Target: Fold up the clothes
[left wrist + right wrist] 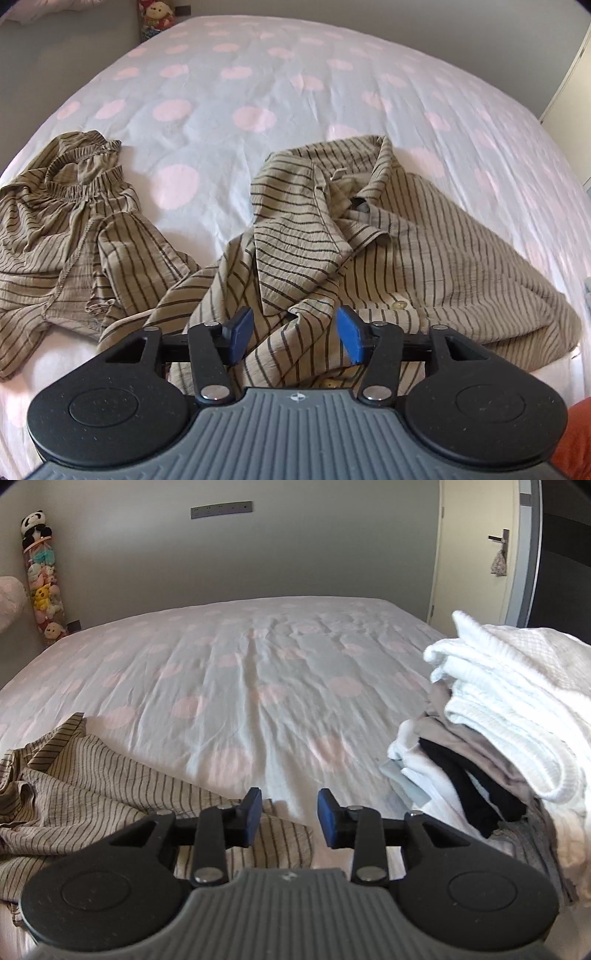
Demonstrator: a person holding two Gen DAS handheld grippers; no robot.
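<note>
A beige shirt with dark stripes lies crumpled on the bed, collar toward the far side. Striped trousers of the same cloth, with an elastic waist, lie bunched to its left. My left gripper hovers open over the shirt's near hem, with a raised fold of cloth between its blue pads and no pad pressing on it. In the right wrist view the shirt fills the lower left. My right gripper is open at the shirt's right edge, its left finger over the cloth and the gap over bare sheet.
The bed has a white sheet with pink dots. A stack of folded clothes, white on top, sits at the right edge. A tube of plush toys stands in the far left corner and a door at the far right.
</note>
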